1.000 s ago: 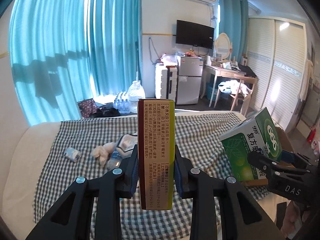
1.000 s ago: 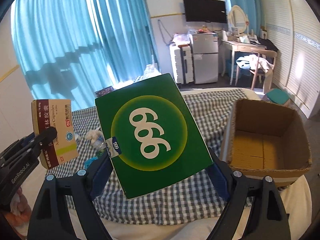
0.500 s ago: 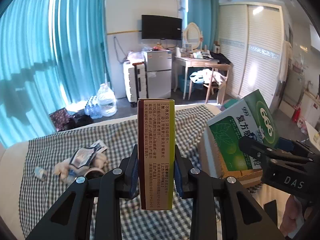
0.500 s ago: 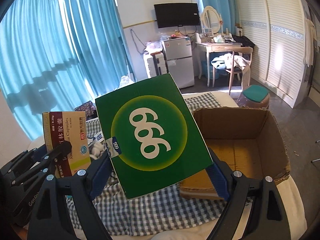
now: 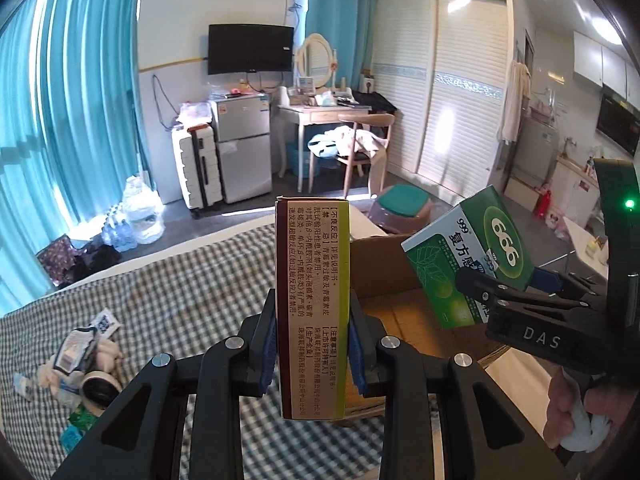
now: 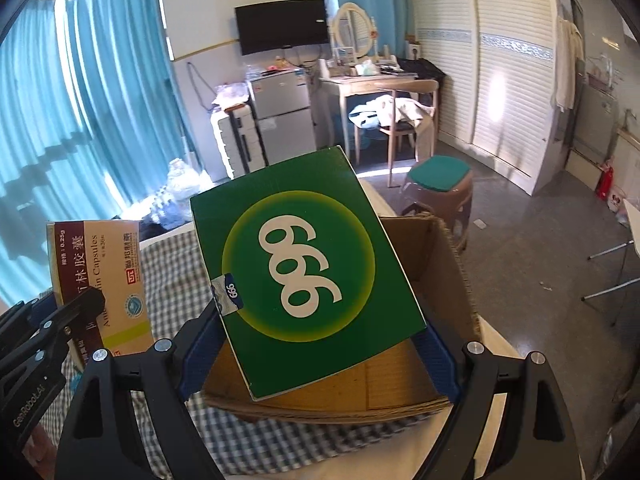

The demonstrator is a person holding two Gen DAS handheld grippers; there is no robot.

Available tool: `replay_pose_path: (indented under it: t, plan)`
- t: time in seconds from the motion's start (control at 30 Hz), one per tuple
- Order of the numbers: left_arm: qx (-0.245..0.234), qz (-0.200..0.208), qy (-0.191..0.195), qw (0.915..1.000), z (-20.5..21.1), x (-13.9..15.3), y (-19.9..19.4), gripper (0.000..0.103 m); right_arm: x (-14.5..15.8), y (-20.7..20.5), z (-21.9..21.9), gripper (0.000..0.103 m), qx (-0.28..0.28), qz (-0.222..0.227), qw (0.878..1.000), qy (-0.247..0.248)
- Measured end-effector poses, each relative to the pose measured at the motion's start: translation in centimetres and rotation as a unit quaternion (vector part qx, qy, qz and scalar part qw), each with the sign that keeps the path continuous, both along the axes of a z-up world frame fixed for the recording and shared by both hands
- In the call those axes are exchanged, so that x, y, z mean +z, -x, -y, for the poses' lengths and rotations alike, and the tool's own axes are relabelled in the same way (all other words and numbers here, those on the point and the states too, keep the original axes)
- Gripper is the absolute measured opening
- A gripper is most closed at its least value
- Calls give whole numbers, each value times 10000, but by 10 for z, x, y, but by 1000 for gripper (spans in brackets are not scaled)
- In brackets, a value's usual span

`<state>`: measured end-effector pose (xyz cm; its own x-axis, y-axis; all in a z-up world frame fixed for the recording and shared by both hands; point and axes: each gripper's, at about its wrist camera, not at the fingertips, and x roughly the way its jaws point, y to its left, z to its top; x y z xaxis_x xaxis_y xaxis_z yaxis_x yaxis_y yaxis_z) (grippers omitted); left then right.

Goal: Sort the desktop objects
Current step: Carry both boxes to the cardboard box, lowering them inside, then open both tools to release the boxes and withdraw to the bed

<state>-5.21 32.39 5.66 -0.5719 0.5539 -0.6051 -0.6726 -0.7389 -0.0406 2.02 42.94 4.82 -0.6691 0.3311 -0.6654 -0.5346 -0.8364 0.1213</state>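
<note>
My left gripper (image 5: 313, 354) is shut on a tall beige and maroon capsule box (image 5: 313, 300), held upright; the box also shows in the right wrist view (image 6: 100, 280). My right gripper (image 6: 316, 348) is shut on a green "999" medicine box (image 6: 304, 268), tilted, held over the open cardboard box (image 6: 444, 264). In the left wrist view the green box (image 5: 468, 264) hangs over the cardboard box (image 5: 384, 276) at the right. The cardboard box sits on a checked cloth (image 5: 192, 280).
A pile of small items (image 5: 80, 360) lies on the cloth at the left: wrappers, a roll of tape, a small bottle. Beyond the bed's edge stand a stool (image 6: 438, 184), a fridge (image 5: 240, 148), a desk and a chair (image 5: 360, 148).
Both grippers have swung to the right with their boxes. The cardboard box is now below the green box, and the pile of items has slid to the far left.
</note>
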Motion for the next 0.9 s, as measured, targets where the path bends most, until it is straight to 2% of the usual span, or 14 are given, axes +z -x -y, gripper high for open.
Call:
replay_pose_path:
  t: [0.2, 0.33, 0.53, 0.63, 0.67, 0.7, 0.73, 0.77, 0.83, 0.9]
  plan:
    - [-359, 246, 53, 9990, -35, -16, -2, 30, -15, -4, -34, 87, -334, 181, 9992, 115]
    - [-471, 136, 217, 9986, -54, -28, -6, 30, -29, -3, -50, 87, -407, 309, 9985, 221]
    - [-539, 221, 337, 9977, -63, -44, -7, 30, -44, -3, -62, 88, -446, 363, 9972, 475]
    - [-602, 201, 370, 9973, -65, -49, -9, 35, -47, -3, -68, 89, -474, 424, 9965, 552]
    - [-581, 157, 384, 9974, -64, -49, -9, 46, -48, -3, -68, 89, -473, 428, 9963, 583]
    - [-574, 119, 369, 9976, -63, -49, -8, 63, -48, -4, -70, 89, -470, 411, 9962, 613]
    - [-577, 119, 335, 9977, -62, -48, -9, 69, -48, -5, -70, 90, -472, 397, 9961, 634]
    - [-577, 134, 304, 9978, -60, -48, -9, 75, -48, -6, -70, 90, -485, 420, 9957, 664]
    - [-517, 139, 255, 9982, -54, -48, -6, 75, -46, -8, -70, 90, -514, 382, 9957, 667]
    - [-440, 176, 280, 9985, -49, -47, -2, 80, -44, -10, -67, 90, -499, 366, 9960, 647]
